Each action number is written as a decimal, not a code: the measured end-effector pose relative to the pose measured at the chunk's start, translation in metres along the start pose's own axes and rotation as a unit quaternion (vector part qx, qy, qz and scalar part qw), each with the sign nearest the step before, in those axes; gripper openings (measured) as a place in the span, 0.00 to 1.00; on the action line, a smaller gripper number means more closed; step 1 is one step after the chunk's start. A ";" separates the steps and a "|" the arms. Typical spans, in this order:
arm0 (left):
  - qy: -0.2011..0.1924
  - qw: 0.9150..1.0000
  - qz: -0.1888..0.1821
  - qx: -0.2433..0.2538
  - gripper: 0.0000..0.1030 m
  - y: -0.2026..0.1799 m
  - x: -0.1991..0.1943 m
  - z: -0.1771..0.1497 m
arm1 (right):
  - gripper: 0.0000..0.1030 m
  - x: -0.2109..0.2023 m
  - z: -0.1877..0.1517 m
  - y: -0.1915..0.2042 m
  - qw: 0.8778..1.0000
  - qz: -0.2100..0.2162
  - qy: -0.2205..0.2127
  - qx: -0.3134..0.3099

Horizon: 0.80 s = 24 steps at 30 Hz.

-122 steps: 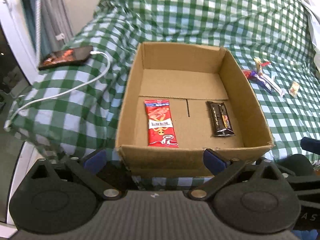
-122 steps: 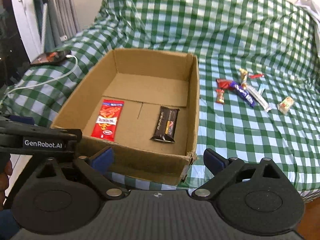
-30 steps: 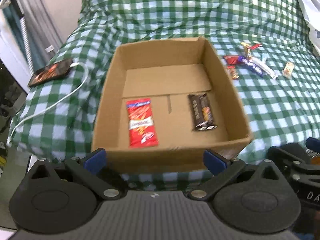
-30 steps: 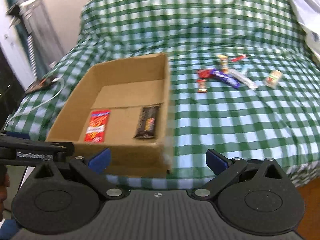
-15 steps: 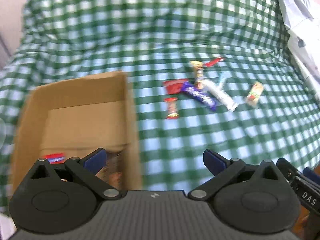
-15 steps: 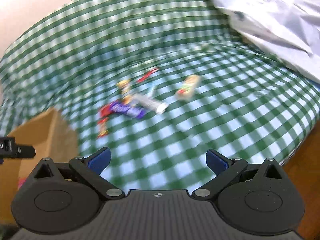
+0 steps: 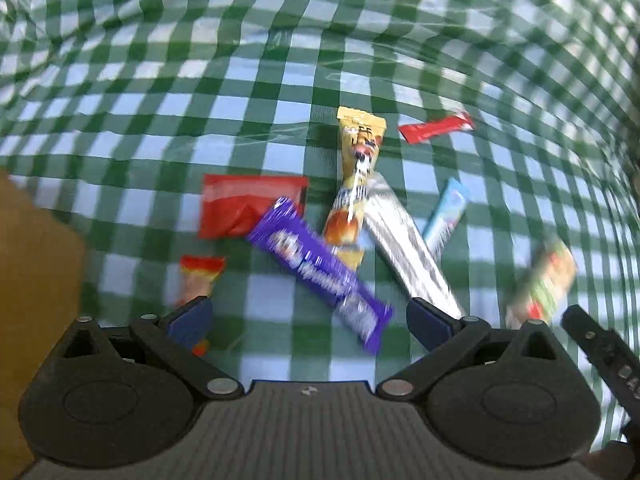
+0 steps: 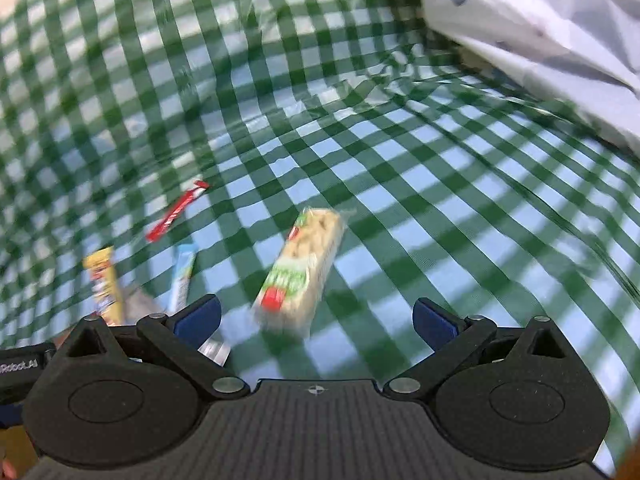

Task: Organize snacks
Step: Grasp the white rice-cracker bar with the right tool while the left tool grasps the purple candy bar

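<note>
Both tools gape wide and empty: left tool [image 7: 308, 316] above purple bar [image 7: 320, 270], right tool [image 8: 316, 316] above seemingly cracker pack [image 8: 300, 272].

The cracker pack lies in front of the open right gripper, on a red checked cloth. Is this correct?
Not quite: the cloth is green checked, not red, as the right wrist view shows. The cracker pack does lie in front of the open right gripper.
</note>
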State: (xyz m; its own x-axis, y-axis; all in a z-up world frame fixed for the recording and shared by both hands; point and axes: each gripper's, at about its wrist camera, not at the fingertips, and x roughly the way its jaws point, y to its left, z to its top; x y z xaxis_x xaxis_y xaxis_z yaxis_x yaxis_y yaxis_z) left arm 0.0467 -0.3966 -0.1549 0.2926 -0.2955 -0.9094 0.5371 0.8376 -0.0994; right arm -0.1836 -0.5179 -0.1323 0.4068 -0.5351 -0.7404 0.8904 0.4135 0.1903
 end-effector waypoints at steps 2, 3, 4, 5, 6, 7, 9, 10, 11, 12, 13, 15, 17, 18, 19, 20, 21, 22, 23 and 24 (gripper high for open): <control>0.003 1.000 0.001 -0.013 1.00 -0.004 0.017 0.008 | 0.98 0.028 0.008 0.008 1.000 -0.008 0.005 -0.011; 0.005 1.000 0.006 -0.016 1.00 -0.006 0.025 0.011 | 0.98 0.041 0.011 0.011 1.000 -0.009 0.009 -0.016; 0.007 1.000 0.013 -0.019 1.00 -0.007 0.032 0.013 | 0.98 0.054 0.013 0.013 1.000 -0.010 0.013 -0.022; 0.008 0.999 0.022 -0.024 1.00 -0.007 0.039 0.015 | 0.99 0.066 0.014 0.015 0.999 -0.016 0.020 -0.026; 0.011 0.999 0.032 -0.030 1.00 -0.005 0.047 0.016 | 0.99 0.077 0.015 0.016 0.999 -0.023 0.034 -0.025; 0.019 0.998 0.041 -0.038 1.00 -0.002 0.054 0.017 | 1.00 0.090 0.014 0.016 0.998 -0.026 0.059 -0.023; 0.005 0.998 0.054 -0.034 1.00 -0.004 0.056 0.016 | 1.00 0.100 0.008 0.020 0.996 -0.044 0.053 -0.050; 0.001 0.998 0.056 -0.030 1.00 -0.006 0.056 0.016 | 1.00 0.101 0.006 0.024 0.995 -0.053 0.044 -0.067; 0.003 0.998 0.059 -0.025 1.00 -0.007 0.057 0.016 | 1.00 0.102 0.004 0.025 0.995 -0.054 0.039 -0.071; 0.004 0.998 0.062 -0.015 1.00 -0.010 0.058 0.015 | 1.00 0.103 0.003 0.023 0.996 -0.052 0.034 -0.065; 0.004 0.998 0.069 -0.006 1.00 -0.012 0.057 0.014 | 1.00 0.103 0.003 0.023 0.996 -0.051 0.031 -0.061; -0.003 0.997 0.076 0.000 0.70 -0.016 0.049 0.011 | 0.91 0.101 0.002 0.023 0.996 -0.055 0.027 -0.068; -0.012 0.998 0.066 0.008 0.18 -0.018 0.035 0.010 | 0.54 0.090 0.001 0.022 0.995 -0.058 0.007 -0.077; -0.004 0.998 0.061 0.012 0.15 -0.017 0.031 0.010 | 0.38 0.084 0.000 0.024 0.995 -0.055 0.001 -0.088; 0.001 0.998 0.055 0.013 0.15 -0.016 0.027 0.010 | 0.37 0.081 0.000 0.025 0.993 -0.059 0.003 -0.098; 0.006 0.999 0.044 0.016 0.14 -0.014 0.022 0.009 | 0.37 0.079 0.000 0.023 0.993 -0.058 0.009 -0.098; 0.010 0.999 0.035 0.018 0.14 -0.011 0.017 0.008 | 0.37 0.076 -0.001 0.021 0.994 -0.055 0.015 -0.093; 0.011 0.999 0.027 0.019 0.14 -0.007 0.010 0.006 | 0.37 0.070 -0.002 0.019 0.995 -0.049 0.023 -0.087; 0.009 1.000 0.017 0.018 0.14 -0.002 -0.002 0.003 | 0.37 0.064 -0.003 0.018 0.995 -0.045 0.027 -0.082; 0.005 1.000 0.007 0.019 0.14 0.004 -0.012 0.001 | 0.37 0.053 -0.005 0.016 0.996 -0.038 0.026 -0.074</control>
State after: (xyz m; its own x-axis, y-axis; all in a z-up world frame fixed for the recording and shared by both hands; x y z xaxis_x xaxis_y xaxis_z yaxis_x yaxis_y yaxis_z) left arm 0.0460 -0.3904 -0.1439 0.2922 -0.2797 -0.9145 0.5622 0.8238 -0.0723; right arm -0.1492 -0.5360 -0.1720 0.3245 -0.5313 -0.7826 0.8770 0.4789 0.0385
